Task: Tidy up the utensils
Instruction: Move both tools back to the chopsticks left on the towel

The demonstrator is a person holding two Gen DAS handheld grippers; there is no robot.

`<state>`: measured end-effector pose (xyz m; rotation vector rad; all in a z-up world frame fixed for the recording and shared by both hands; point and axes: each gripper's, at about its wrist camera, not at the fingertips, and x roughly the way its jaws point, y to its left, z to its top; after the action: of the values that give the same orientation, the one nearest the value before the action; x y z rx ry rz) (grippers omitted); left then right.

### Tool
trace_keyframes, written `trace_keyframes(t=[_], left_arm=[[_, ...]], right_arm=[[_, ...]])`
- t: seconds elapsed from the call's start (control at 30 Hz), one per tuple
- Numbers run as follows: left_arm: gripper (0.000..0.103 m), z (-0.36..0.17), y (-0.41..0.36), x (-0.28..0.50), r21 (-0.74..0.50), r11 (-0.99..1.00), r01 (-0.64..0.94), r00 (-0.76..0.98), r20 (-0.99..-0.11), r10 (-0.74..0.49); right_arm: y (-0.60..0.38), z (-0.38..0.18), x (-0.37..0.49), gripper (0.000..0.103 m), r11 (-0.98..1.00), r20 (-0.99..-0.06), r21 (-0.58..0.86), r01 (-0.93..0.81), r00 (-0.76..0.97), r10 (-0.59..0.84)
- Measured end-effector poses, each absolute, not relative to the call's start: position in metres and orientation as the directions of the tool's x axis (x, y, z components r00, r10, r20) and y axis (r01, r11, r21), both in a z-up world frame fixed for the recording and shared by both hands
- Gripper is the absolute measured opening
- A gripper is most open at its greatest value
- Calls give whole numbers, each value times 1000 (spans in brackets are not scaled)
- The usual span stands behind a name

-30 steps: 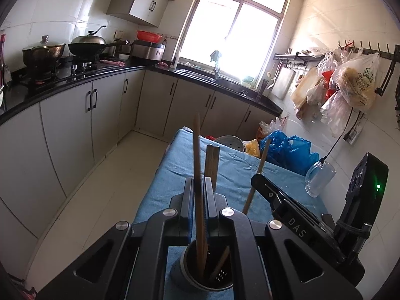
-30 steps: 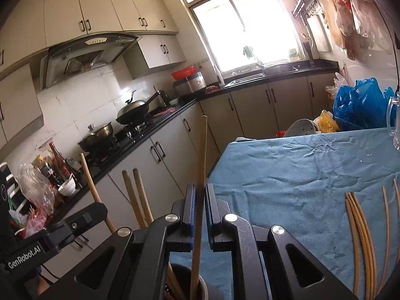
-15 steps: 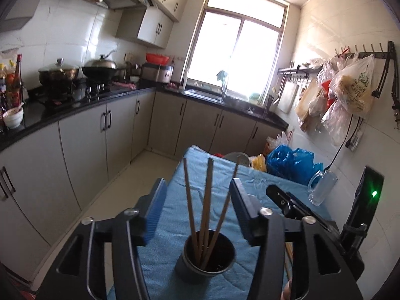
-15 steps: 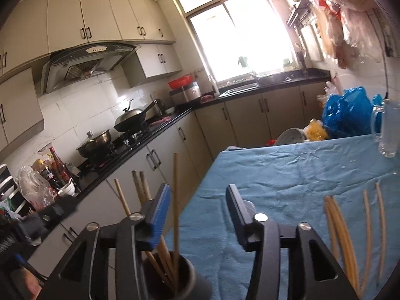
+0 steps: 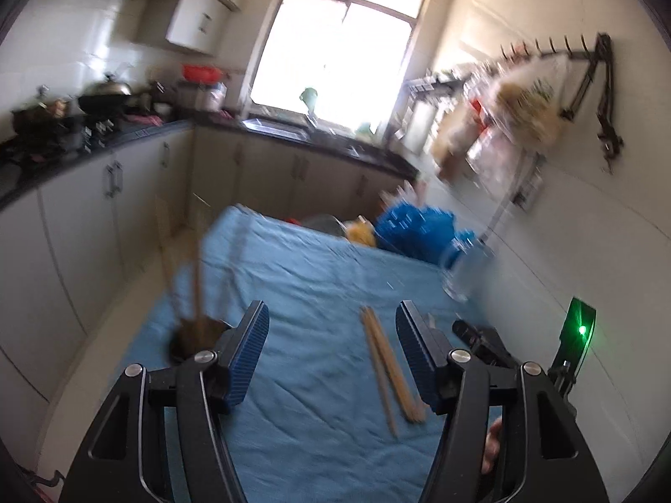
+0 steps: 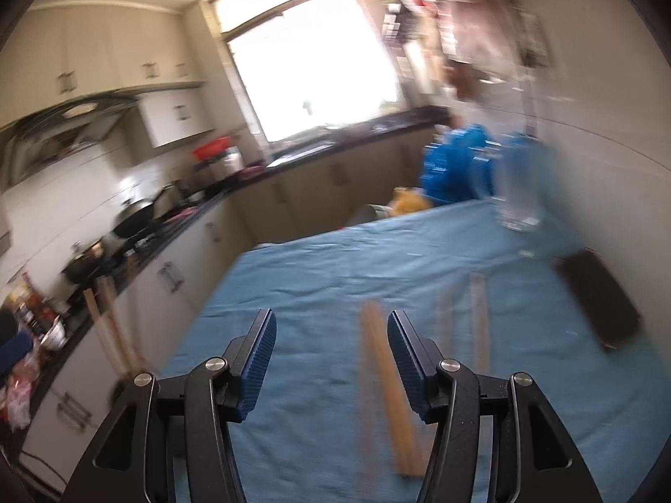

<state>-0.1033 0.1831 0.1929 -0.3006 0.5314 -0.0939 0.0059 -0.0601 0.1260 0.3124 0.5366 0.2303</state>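
Now chopsticks [image 5: 388,371] lie between left gripper [image 5: 331,346] fingers – untouched

Blue-clothed table [image 5: 318,276]: dark chopstick cup [image 5: 197,337], loose chopsticks [image 5: 390,366], glass mug [image 5: 463,272]

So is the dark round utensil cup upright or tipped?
Upright: the dark round utensil cup stands on the blue cloth, wooden chopsticks sticking up from it.

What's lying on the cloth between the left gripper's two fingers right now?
In the left wrist view, the open left gripper frames bare blue cloth and, near its right finger, a bundle of loose chopsticks lying flat.
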Motion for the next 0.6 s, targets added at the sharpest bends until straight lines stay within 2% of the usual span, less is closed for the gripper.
trace_keyframes(t=[0.17, 0.33, 0.43, 0.6], left_arm=[[62, 165, 140, -78, -298, 954, 40, 799, -564, -210], [61, 121, 105, -34, -268, 962, 61, 700, -675, -232], [44, 95, 91, -10, -258, 964, 66, 637, -733, -240], [34, 57, 70, 42, -213, 975, 65, 543, -812, -214]], right_arm=[[-122, 113, 6, 59, 923, -501, 385, -23, 834, 230], [-150, 89, 18, 59, 927, -572, 376, -7, 785, 238], [-158, 72, 37, 59, 935, -634, 353, -23, 729, 257], [-156, 53, 80, 57, 956, -732, 290, -47, 633, 254]])
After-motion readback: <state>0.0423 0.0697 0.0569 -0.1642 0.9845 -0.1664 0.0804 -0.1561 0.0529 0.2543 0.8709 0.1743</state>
